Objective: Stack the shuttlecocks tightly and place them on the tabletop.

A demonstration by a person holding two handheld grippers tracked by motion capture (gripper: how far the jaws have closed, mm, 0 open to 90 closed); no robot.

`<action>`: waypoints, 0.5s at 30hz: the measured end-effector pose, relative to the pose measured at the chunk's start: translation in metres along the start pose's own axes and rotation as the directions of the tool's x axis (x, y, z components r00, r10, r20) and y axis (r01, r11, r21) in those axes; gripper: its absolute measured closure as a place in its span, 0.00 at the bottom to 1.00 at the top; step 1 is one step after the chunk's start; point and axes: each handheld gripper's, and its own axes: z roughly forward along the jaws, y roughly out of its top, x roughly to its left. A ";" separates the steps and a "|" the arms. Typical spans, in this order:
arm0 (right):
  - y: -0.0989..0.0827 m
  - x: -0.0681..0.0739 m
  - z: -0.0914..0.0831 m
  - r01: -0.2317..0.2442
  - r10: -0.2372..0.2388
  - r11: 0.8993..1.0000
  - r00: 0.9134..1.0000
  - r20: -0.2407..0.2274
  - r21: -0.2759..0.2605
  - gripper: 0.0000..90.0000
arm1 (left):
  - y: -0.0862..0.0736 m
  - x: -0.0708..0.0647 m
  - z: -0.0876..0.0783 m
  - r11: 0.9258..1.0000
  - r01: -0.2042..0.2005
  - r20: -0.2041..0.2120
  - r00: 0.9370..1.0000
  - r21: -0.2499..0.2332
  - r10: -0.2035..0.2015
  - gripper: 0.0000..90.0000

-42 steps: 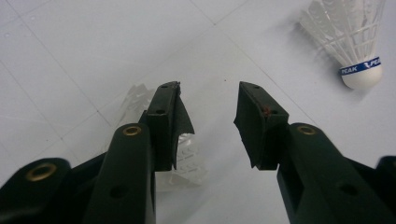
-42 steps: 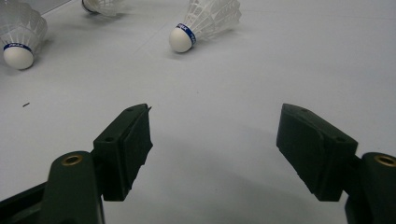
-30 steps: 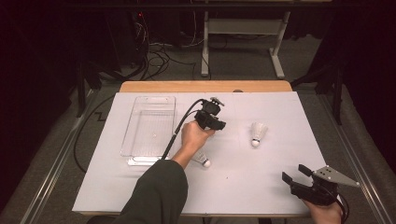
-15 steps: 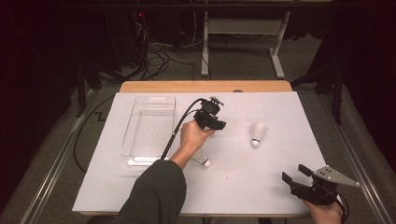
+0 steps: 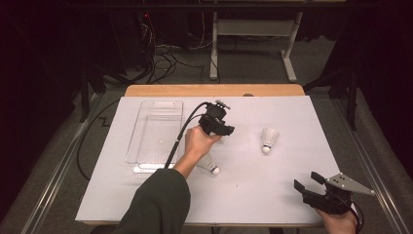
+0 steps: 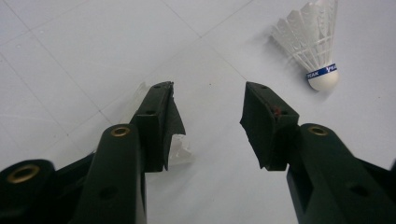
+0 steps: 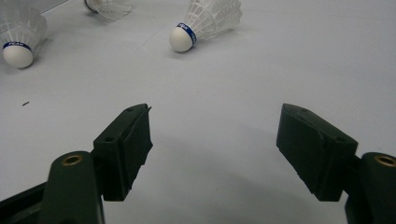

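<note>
The left hand reaches to mid-bench, its black left claw spread with nothing between, having just been opening. A white feathered shuttlecock with a blue band stands just right of it; another lies half hidden under the wrist. The right claw gapes wide at the near right

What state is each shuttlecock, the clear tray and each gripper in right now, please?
Left gripper: jaws just been opening, nothing between them.
Right gripper: open, holding nothing, low over the table.
Right-hand shuttlecock: lying on the white sheet, cork toward the person.
Shuttlecock by the left hand: lying on its side, untouched.
Clear plastic tray: upright, empty.
</note>
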 end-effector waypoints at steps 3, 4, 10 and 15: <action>0.000 0.000 0.000 -0.003 0.003 1.000 1.000 0.001 0.001 0.30 | -0.003 0.002 -0.004 1.000 0.006 0.005 1.000 -0.007 -0.006 0.59; 0.000 0.000 0.000 -0.002 0.002 1.000 1.000 0.001 0.001 0.30 | -0.004 0.002 -0.006 1.000 0.008 0.005 1.000 -0.014 -0.008 0.59; 0.000 0.000 0.000 -0.001 0.001 1.000 1.000 0.003 0.004 0.30 | -0.009 0.003 -0.017 0.999 0.011 0.006 1.000 -0.032 -0.011 0.56; 0.000 0.000 0.000 -0.004 0.004 1.000 1.000 0.005 0.003 0.30 | -0.015 0.007 -0.024 0.999 0.026 0.014 1.000 -0.039 -0.025 0.54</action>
